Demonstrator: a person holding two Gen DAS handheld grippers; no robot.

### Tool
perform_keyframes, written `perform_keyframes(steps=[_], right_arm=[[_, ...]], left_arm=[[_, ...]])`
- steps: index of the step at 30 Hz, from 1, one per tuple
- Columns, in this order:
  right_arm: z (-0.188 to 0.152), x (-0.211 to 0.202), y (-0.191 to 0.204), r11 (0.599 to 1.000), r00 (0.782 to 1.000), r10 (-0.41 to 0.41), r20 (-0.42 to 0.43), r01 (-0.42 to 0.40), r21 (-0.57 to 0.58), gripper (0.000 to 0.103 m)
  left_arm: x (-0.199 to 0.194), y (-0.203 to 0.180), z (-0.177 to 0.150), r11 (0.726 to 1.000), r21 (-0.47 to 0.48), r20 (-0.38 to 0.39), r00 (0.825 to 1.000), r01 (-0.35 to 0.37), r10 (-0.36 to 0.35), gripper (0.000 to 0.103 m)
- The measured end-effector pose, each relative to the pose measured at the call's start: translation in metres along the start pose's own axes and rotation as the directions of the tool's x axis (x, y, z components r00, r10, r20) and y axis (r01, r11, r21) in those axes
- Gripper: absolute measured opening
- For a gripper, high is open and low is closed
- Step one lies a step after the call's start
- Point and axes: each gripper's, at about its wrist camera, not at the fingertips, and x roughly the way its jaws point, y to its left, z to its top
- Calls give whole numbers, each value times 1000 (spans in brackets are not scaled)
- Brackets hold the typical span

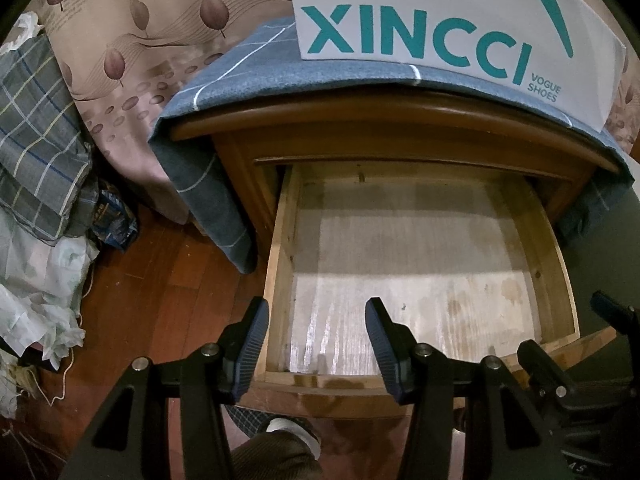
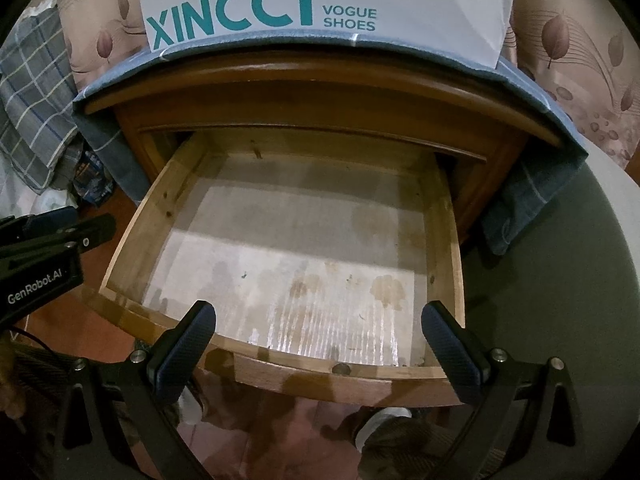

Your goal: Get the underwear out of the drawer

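Nearest to me, the left hand-held gripper (image 1: 316, 344) hangs over the front left corner of the pulled-out drawer (image 1: 280, 264), its ribbed dark pads parted about halfway with nothing between them; one pad sits outside the drawer's left wall, the other over the floor of the drawer. Beside it, the right hand-held gripper (image 2: 318, 354) hovers over the drawer's front rail (image 2: 312, 376), its pads spread wide and likewise empty. Both tilt down toward the drawer, and each shows at the edge of the other's view. Below them I can see a brown trouser leg (image 1: 276, 456) and a pale shoe toe (image 2: 384, 420) on the reddish wooden floor (image 1: 160, 280). The drawer is open, and its pale, stained lining (image 2: 304, 256) lies bare from front to back; I see no underwear in it or anywhere else in these views, so I cannot tell where it is. Behind the drawer stands the brown wooden nightstand (image 2: 304, 92), draped with a blue cloth with white lines (image 1: 224, 80) that hangs down both sides. On top sits a white shoebox printed XINCCI VOGUE SHOES (image 2: 420, 4). Farther back is a beige leaf-patterned curtain (image 1: 140, 20), and off to the left a heap of plaid fabric (image 1: 36, 148) and white bags (image 1: 40, 288) on the floor.
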Motion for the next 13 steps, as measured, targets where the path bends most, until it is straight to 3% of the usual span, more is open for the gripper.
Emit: perform_keyframes(steps=[13], right_arm=[[1,0,0,1000,1000,0,-2,0,-3,102]], left_arm=[[1,-1,0,1000,-3,0,1000,1,-1,51]])
